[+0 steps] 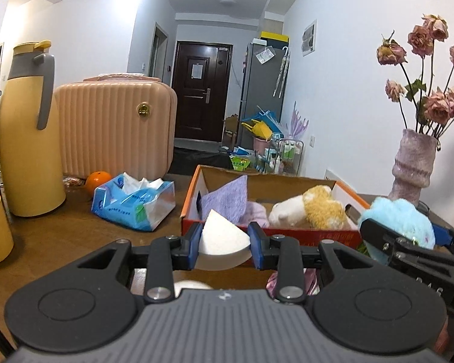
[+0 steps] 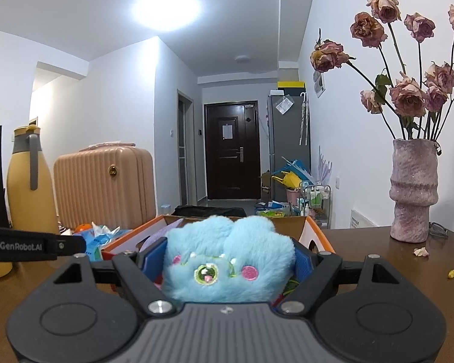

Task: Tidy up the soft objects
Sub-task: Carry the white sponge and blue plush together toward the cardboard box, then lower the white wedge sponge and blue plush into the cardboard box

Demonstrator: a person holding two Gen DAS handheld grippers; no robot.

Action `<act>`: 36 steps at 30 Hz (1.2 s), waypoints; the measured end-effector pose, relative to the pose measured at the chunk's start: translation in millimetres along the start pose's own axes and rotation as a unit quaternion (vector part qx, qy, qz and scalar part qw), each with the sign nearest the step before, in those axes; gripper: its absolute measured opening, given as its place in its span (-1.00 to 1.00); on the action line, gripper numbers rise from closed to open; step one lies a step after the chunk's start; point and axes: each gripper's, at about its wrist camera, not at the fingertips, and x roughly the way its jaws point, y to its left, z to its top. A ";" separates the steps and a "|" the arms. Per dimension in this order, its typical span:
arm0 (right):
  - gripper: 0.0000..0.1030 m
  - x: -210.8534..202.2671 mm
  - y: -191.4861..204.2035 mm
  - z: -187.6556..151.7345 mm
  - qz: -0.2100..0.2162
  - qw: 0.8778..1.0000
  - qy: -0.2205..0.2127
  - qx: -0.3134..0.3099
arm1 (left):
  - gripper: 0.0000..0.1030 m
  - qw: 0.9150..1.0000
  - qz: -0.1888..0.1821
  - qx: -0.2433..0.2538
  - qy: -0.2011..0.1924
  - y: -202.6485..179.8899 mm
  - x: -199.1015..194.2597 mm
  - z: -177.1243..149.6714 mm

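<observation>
Both tools loaded, hovering just short of the box.
Left tool (image 1: 225, 243) pinches a white sponge (image 1: 222, 239) btwn its blue pads, centre-bottom of left view, w/ the cardboard box (image 1: 269, 236) right behind it; box already holds a purple cloth (image 1: 227, 199) and a yellow-white plush (image 1: 311, 208). Right tool (image 2: 228, 260) grips a blue plush (image 2: 227, 260), jaws wide around it, lower centre of right view, box edge behind. Both tools point about level over the brown surface (image 1: 75, 233). Vase (image 2: 414, 190) at right.

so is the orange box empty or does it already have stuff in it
Not empty. The orange box is open-topped and already holds a purple cloth and a white and tan plush toy.
</observation>
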 end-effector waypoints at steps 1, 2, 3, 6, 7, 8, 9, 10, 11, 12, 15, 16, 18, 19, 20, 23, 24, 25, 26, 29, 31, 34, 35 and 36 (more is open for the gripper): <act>0.58 2.6 -0.5 0.6 -0.001 1.000 -0.001 0.001 | -0.34 1.000 0.000 -0.003 -0.002 -1.3 2.5 2.2; 0.58 4.4 -0.7 1.1 -0.002 1.000 -0.001 0.002 | -0.34 1.000 -0.001 -0.005 -0.003 -2.5 4.8 4.1; 0.58 6.9 -1.3 1.6 -0.003 1.000 -0.002 0.002 | -0.34 1.000 -0.002 -0.006 -0.005 -3.8 7.3 6.2; 0.58 13.8 -3.6 3.3 -0.007 1.000 -0.003 0.007 | -0.34 1.000 -0.003 -0.011 -0.010 -5.7 13.7 11.3; 0.58 16.7 -4.5 4.3 -0.007 1.000 -0.003 0.008 | -0.34 1.000 -0.002 -0.012 -0.012 -6.3 15.8 12.9; 0.58 18.6 -5.0 4.5 -0.008 1.000 -0.003 0.009 | -0.34 1.000 -0.002 -0.012 -0.013 -6.9 17.7 14.3; 0.58 21.0 -5.5 4.8 -0.010 1.000 -0.004 0.010 | -0.34 1.000 -0.001 -0.013 -0.015 -7.5 20.2 16.1; 0.58 23.2 -5.5 5.3 -0.011 1.000 -0.004 0.009 | -0.34 1.000 0.000 -0.014 -0.016 -7.9 22.4 17.6; 0.58 25.2 -5.4 5.4 -0.012 1.000 -0.004 0.009 | -0.34 1.000 0.000 -0.016 -0.018 -8.1 24.6 19.0; 0.58 27.5 -5.4 5.7 -0.012 1.000 -0.004 0.009 | -0.34 1.000 0.000 -0.018 -0.020 -8.4 27.4 21.0; 0.58 33.5 -5.1 7.4 -0.013 1.000 -0.007 0.007 | -0.34 0.999 0.001 -0.022 -0.023 -9.5 35.4 25.7; 0.58 35.4 -5.3 8.2 -0.014 1.000 -0.008 0.006 | -0.34 0.999 0.001 -0.024 -0.024 -10.1 38.6 27.1; 0.58 39.3 -4.6 9.2 -0.015 1.000 -0.011 0.004 | -0.34 0.999 0.001 -0.026 -0.025 -11.1 44.0 29.5; 0.58 42.2 -4.8 10.0 -0.016 1.000 -0.012 0.005 | -0.34 0.999 0.000 -0.026 -0.025 -11.5 46.8 30.5; 0.58 44.8 -5.1 10.8 -0.016 1.000 -0.012 0.007 | -0.34 0.999 0.000 -0.027 -0.025 -12.1 49.8 31.7; 0.58 53.3 -6.1 12.1 -0.016 1.000 -0.009 0.011 | -0.34 0.999 -0.001 -0.026 -0.026 -13.4 58.2 34.4; 0.58 56.2 -6.5 12.5 -0.017 1.000 -0.009 0.012 | -0.34 0.999 -0.001 -0.025 -0.027 -13.9 60.9 35.1; 0.58 58.5 -7.2 12.7 -0.017 1.000 -0.009 0.012 | -0.34 0.999 -0.002 -0.025 -0.027 -14.4 63.5 36.0; 0.58 61.1 -7.5 13.2 -0.018 1.000 -0.009 0.013 | -0.34 0.999 -0.003 -0.025 -0.027 -14.9 66.3 36.8; 0.58 68.6 -9.1 14.3 -0.019 1.000 -0.007 0.016 | -0.34 0.999 -0.003 -0.023 -0.027 -15.8 73.2 38.2; 0.58 72.9 -9.4 14.3 -0.019 1.000 -0.005 0.016 | -0.34 0.999 -0.001 -0.022 -0.026 -15.6 78.1 38.7; 0.58 79.8 -10.4 14.8 -0.020 1.000 -0.004 0.016 | -0.34 1.000 0.000 -0.021 -0.023 -15.8 85.3 39.2; 0.58 81.8 -10.8 15.1 -0.020 1.000 -0.003 0.017 | -0.34 1.000 0.000 -0.020 -0.022 -16.2 88.0 39.6; 0.58 83.7 -11.3 15.5 -0.021 1.000 -0.003 0.017 | -0.34 1.000 0.000 -0.020 -0.022 -16.9 90.4 40.1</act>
